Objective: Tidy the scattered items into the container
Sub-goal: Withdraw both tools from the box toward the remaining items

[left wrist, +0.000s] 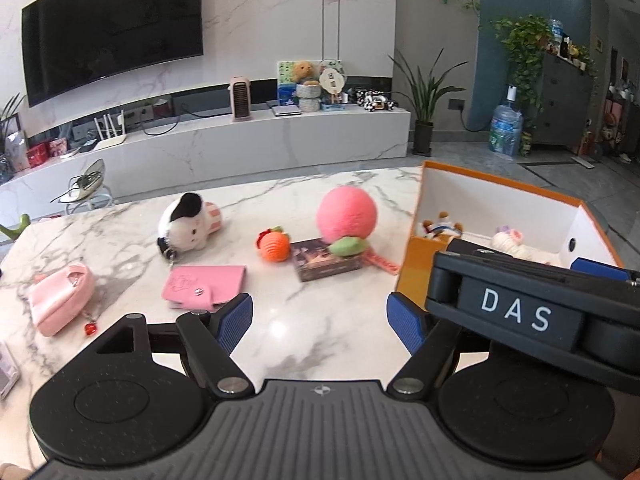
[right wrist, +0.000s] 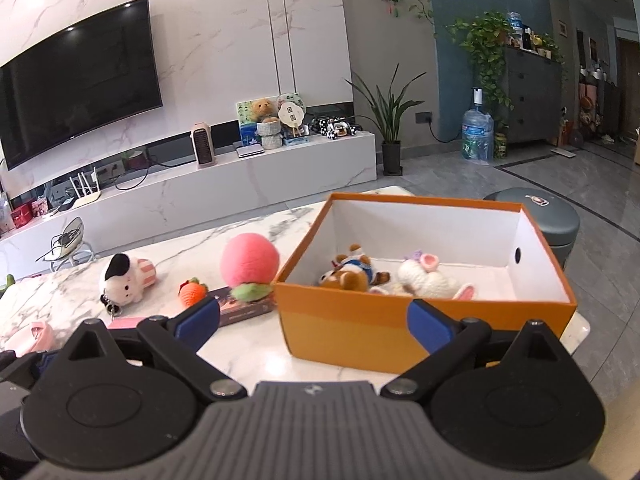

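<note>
1. Both tools are up over the desk (left wrist: pixel 320 332) with nothing in them. The left tool (left wrist: pixel 320 320) has its blue pads spread wide over bare marble, and the right tool (right wrist: pixel 316 320) is just as wide, one pad framing the near orange wall of the container (right wrist: pixel 400 332).
2. The container, an open orange box with a white inside, stands at the desk's right end, and the lid is off so things can drop straight in.
3. Two items are already inside: a brown bear plush (right wrist: pixel 352 276) and a white knitted bunny (right wrist: pixel 432 280) lying side by side on the box floor.
4. Still out on the marble: the big pink peach plush (left wrist: pixel 346 214) resting partly on a dark flat box (left wrist: pixel 326 266), just left of the container.
5. An orange knitted carrot (left wrist: pixel 274 246) sits just beside that dark box; further left is a white plush keychain (left wrist: pixel 188 228).
6. Nearer the left tool lies a pink wallet (left wrist: pixel 204 288), flat, and a pink pouch (left wrist: pixel 60 300) at the far left edge.
7. My read: with the wallet nearest the left pads, it looks the likely next pick; being flat, it may need a low edge grip.
8. The room: polished white marble desk, a wall television (left wrist: pixel 112 28) above a long marble shelf, potted plants and a water jug (right wrist: pixel 476 136) on grey floor tiles.
</note>
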Tool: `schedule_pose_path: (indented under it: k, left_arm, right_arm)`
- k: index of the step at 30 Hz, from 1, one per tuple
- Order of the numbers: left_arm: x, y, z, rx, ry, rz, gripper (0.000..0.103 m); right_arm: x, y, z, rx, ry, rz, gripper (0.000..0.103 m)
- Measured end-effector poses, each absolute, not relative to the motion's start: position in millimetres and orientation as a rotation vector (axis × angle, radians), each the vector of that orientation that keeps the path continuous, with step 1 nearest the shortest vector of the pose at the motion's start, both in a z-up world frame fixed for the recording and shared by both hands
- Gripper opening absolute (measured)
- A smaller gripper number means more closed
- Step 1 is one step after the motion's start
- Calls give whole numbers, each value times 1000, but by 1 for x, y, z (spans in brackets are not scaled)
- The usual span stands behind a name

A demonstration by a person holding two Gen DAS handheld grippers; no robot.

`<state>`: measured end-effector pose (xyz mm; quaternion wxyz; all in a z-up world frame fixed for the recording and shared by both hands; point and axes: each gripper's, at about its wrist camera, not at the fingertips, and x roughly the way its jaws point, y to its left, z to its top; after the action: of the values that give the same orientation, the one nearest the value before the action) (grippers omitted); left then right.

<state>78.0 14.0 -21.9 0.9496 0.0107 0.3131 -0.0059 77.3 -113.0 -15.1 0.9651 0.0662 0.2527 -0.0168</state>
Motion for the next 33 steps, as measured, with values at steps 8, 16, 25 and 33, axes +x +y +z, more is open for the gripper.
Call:
schedule_pose_path:
  k: [8, 16, 25, 33]
  left_arm:
    - [77, 33, -31, 20, 646, 9, 87]
    - [79, 59, -44, 11, 644, 22, 87]
    - [83, 107, -63, -71, 643, 47, 87]
    - [97, 149, -90, -141, 682, 151, 87]
  right_arm:
    - [79, -95, -27, 127, 535, -17, 102]
    - [83, -72, -40, 107, 562, -5, 102]
    - [92, -29, -55, 48, 543, 49, 102]
    - [114, 3, -77, -5, 538, 120, 102]
